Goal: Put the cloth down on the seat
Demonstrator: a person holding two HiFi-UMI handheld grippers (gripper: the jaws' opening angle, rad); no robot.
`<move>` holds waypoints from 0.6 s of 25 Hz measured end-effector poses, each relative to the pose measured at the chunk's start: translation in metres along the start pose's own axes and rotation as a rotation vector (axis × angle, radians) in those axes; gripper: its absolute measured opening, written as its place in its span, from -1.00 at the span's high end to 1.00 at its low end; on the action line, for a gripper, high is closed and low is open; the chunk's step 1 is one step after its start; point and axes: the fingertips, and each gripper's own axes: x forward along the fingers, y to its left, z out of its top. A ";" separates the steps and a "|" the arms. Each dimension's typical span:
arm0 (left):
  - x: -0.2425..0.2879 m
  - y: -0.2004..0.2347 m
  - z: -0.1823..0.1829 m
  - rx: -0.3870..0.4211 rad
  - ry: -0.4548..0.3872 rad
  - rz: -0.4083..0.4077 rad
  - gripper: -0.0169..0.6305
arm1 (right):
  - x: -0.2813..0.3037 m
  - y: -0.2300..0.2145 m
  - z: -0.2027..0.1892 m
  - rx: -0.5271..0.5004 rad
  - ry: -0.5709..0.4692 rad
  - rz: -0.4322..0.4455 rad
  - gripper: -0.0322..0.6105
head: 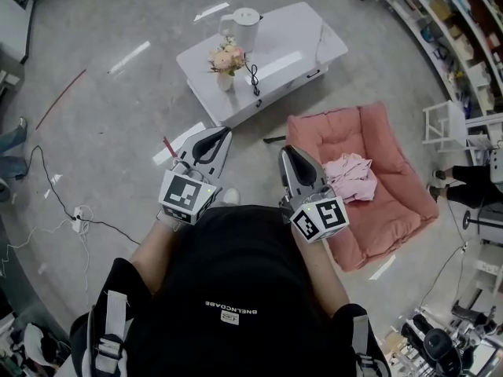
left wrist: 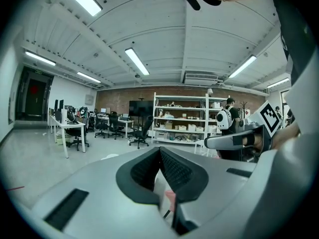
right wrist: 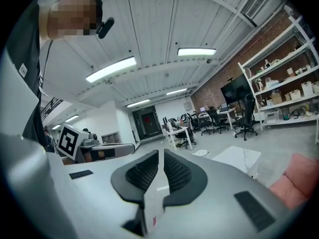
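The left claw (head: 221,134) is pressed together on nothing, over the floor near the white bench (head: 295,34). The right claw (head: 288,152) is likewise closed and empty. Just right of it, the pink cloth (head: 351,176) lies crumpled on the pink seat (head: 389,210).

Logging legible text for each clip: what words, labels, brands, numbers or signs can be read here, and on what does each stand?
Nothing reads cleanly.
Black shirt: one short line of white print, upside down in the head view, too small to read.
Marker cubes: black-and-white square patterns, no words.
Door: red patch on it, blurred.
Shelf boxes: any labels are too small to read.
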 end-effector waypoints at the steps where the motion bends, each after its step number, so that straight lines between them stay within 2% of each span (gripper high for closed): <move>1: 0.000 -0.001 -0.001 -0.005 0.001 -0.010 0.90 | 0.000 0.000 -0.001 0.002 0.002 -0.004 0.73; 4: 0.000 -0.004 -0.003 -0.025 0.002 -0.040 0.90 | -0.001 0.001 -0.004 0.007 0.006 -0.014 0.73; 15: 0.000 -0.005 -0.009 -0.016 0.025 -0.072 0.90 | -0.002 0.006 -0.005 0.001 0.015 -0.030 0.73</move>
